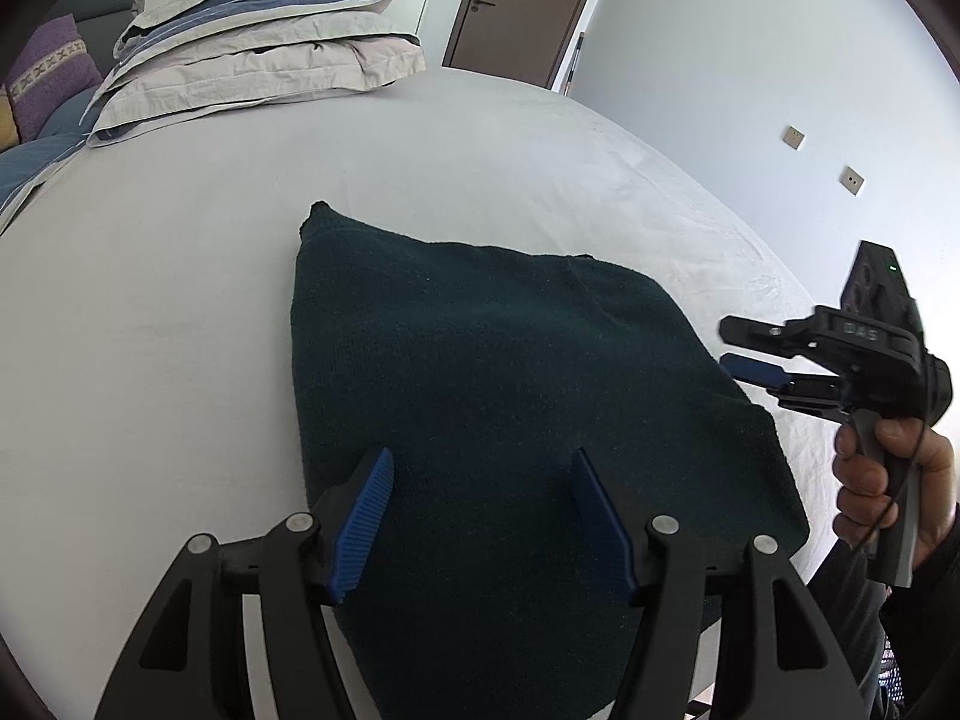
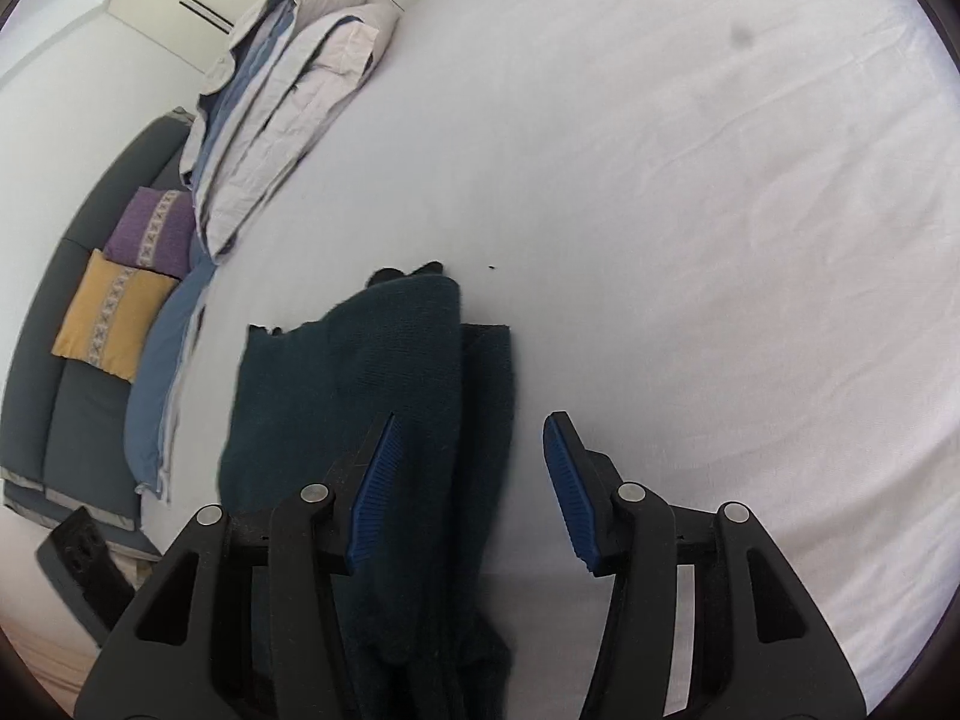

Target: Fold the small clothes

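Observation:
A dark green knitted garment (image 1: 498, 396) lies folded flat on the white bed sheet (image 1: 180, 276). My left gripper (image 1: 480, 468) hovers over its near edge, jaws open, nothing between the blue pads. In the left wrist view my right gripper (image 1: 729, 345) sits just off the garment's right edge, held by a hand (image 1: 888, 480), its jaws apart and empty. In the right wrist view the garment (image 2: 372, 384) lies ahead and to the left in stacked layers. The right gripper (image 2: 468, 426) is open above its right edge and the sheet (image 2: 690, 210).
Folded grey and blue bedding (image 1: 258, 42) is piled at the far side of the bed. A dark sofa with a purple cushion (image 2: 153, 231) and a yellow cushion (image 2: 111, 315) stands beside the bed. A brown door (image 1: 528, 6) and a white wall lie beyond.

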Demonstrator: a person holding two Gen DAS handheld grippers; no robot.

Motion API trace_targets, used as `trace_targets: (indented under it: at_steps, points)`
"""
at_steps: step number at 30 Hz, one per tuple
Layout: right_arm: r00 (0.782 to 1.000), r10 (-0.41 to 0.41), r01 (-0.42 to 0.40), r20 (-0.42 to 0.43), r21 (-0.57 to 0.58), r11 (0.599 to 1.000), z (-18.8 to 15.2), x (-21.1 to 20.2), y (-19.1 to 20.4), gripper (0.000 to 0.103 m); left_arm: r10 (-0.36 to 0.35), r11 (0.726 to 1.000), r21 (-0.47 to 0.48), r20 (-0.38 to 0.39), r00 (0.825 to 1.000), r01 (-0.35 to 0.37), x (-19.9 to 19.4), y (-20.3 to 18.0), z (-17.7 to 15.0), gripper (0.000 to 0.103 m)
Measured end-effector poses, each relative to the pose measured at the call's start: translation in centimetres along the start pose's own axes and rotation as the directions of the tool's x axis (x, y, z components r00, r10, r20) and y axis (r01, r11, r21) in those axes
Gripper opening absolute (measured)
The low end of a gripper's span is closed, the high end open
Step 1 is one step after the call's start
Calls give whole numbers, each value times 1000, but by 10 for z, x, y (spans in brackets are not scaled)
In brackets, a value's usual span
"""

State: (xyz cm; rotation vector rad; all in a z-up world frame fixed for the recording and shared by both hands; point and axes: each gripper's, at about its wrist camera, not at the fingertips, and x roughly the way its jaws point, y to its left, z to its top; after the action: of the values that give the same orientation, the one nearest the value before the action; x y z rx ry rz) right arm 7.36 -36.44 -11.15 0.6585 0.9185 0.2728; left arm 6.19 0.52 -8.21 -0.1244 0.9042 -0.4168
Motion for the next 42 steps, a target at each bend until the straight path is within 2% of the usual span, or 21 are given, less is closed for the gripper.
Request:
trace_targets:
  at_steps: [3,6,8,10,11,13,15,19,20,24,27,30,33,35,37,38,40,42]
  points:
    - [992,118,-116,34,-66,991,-17,-33,23,49,6,1000,-11,15,1000,-6,-4,-3,-4,65]
    - [978,200,-205,-49,-116,972,-40,-38,43,49,19,1000,-9,20,1000,-19,-3,-7,-8,67]
    - [981,170,-182,-88,-145,973,-54,-27,46,49,34,999,5,22,999,-34,-4,-10,-10,67]
    - [989,80,-96,-126,-127,987,-60,-9,36,48,36,999,10,25,999,-37,-8,-12,-11,67]
    - [989,66,-80,-130,-109,991,-63,-3,28,47,32,999,10,30,999,-33,-10,-12,-12,67]
    - [987,120,-131,-111,-94,987,-67,-6,15,45,29,1000,4,41,999,-29,-16,-12,-15,67]
    - [986,134,-143,-101,-91,985,-72,-14,11,45,35,999,2,50,998,-35,-22,-11,-18,68]
    - [995,71,-80,-63,-151,985,-85,-36,18,47,55,998,6,82,995,-56,-41,-14,-24,74]
    - [997,56,-64,-55,-167,984,-89,-43,19,49,64,998,13,105,992,-66,-48,-16,-25,78]
    - [993,109,-118,-53,-225,967,-106,-67,33,49,127,989,46,223,966,-141,-81,-26,-24,94]
    - [986,148,-164,-78,-268,949,-117,-69,44,49,139,986,53,279,950,-160,-98,-32,-23,100]
    - [989,67,-95,-133,-221,971,-124,-48,31,49,145,984,58,306,941,-170,-110,-36,-26,102]
    - [986,80,-104,-149,-161,981,-131,-44,11,49,168,978,62,330,929,-199,-121,-38,-30,103]
    - [989,78,-100,-125,-180,979,-133,-56,10,49,200,970,61,355,913,-236,-129,-39,-31,103]
    - [996,51,-66,-78,-215,974,-132,-72,14,49,247,956,50,397,884,-290,-140,-41,-29,103]
    - [999,27,-37,-46,-236,971,-131,-81,19,49,275,946,42,424,863,-322,-147,-43,-28,103]
    - [999,-10,21,37,-293,956,-125,-104,32,49,336,920,17,484,808,-392,-163,-49,-25,103]
    - [987,-53,106,152,-361,927,-122,-129,52,49,379,896,-6,533,757,-444,-179,-54,-22,103]
